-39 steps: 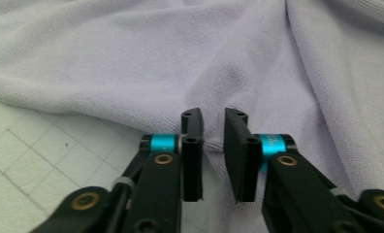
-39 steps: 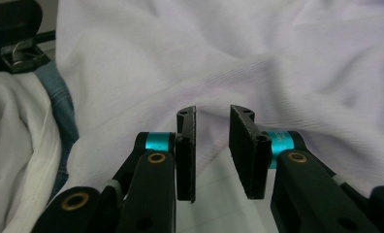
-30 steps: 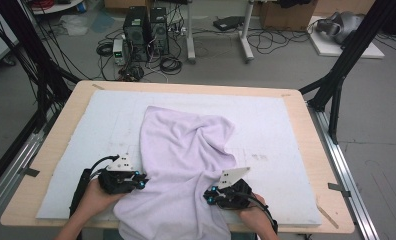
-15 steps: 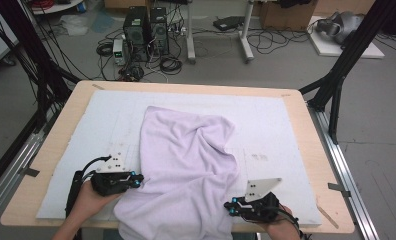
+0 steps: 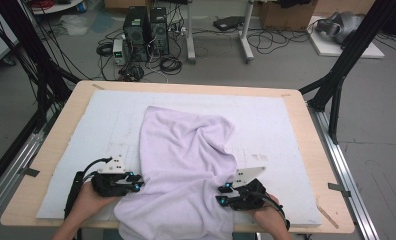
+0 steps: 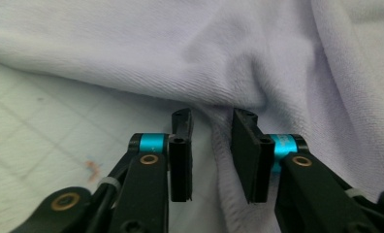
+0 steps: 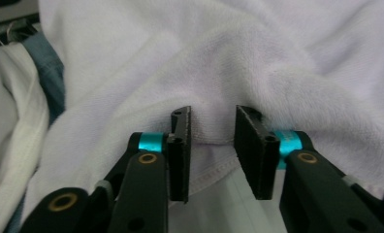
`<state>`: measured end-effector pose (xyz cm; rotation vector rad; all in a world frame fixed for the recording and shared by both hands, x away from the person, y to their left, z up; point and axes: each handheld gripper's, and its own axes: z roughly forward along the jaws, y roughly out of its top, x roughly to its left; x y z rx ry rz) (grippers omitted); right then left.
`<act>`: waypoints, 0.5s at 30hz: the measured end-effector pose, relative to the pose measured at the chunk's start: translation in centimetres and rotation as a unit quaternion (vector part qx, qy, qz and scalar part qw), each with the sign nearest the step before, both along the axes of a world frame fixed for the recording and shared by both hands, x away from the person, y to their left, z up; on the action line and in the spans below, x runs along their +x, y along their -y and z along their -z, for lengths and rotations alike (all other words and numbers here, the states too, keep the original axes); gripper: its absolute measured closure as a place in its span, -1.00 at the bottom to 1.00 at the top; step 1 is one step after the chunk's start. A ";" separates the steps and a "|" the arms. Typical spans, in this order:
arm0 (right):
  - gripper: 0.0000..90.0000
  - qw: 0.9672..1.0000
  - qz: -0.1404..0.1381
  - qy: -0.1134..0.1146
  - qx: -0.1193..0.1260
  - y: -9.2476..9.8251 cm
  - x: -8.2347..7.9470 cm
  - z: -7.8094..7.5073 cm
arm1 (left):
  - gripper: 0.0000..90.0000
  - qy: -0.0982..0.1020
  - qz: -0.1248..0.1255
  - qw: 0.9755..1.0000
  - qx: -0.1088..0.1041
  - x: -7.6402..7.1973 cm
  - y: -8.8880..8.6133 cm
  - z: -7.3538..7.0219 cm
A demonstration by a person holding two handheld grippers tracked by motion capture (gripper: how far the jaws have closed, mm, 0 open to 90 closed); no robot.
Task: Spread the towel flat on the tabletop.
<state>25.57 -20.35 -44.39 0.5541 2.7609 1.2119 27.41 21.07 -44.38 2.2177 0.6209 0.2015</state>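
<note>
A lavender towel [image 5: 186, 150] lies crumpled down the middle of a white mat [image 5: 276, 120], and its near end hangs over the table's front edge. My left gripper [image 5: 135, 183] rests at the towel's left edge near the front. In the left gripper view the left gripper [image 6: 212, 121] has just been opening, and the towel's hem [image 6: 224, 160] runs loose between the parted pads. My right gripper [image 5: 222, 195] sits at the towel's right edge. In the right gripper view the right gripper [image 7: 212, 116] has also just been opening, with the hemmed towel edge [image 7: 209, 138] unpinched in the gap.
The wooden table [image 5: 306, 130] shows around the mat. Black frame struts [image 5: 336, 85] stand at its far corners, and computers with cables [image 5: 146, 30] sit on the floor beyond. The person's white and blue clothing [image 7: 15, 121] shows in the right gripper view.
The right gripper swung out toward the near right corner, then came back to the towel's right edge. The left gripper stayed at the left edge.
</note>
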 end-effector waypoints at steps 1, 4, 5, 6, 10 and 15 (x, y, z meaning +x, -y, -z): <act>0.51 1.000 0.001 0.006 0.001 -0.2 -0.1 0.2 | 0.54 0.002 0.000 1.000 -0.002 0.0 0.0 0.0; 0.85 1.000 0.009 0.004 0.010 -0.1 -0.2 0.3 | 0.85 -0.004 0.012 1.000 -0.007 -0.1 0.2 0.0; 0.93 1.000 0.005 -0.003 0.014 0.0 -0.1 0.3 | 0.90 -0.001 0.012 1.000 -0.004 -0.1 0.2 0.0; 0.95 1.000 0.004 -0.001 0.013 0.1 -0.1 0.3 | 0.91 0.005 0.010 1.000 0.000 -0.3 0.3 -0.1; 0.95 1.000 0.001 0.002 0.004 0.7 -0.4 -0.2 | 0.94 0.027 -0.018 0.999 -0.009 -1.1 -0.9 -0.9; 0.95 1.000 0.006 0.008 0.002 2.7 -1.3 -1.6 | 0.94 0.047 -0.049 0.997 -0.036 -2.9 -3.6 -2.6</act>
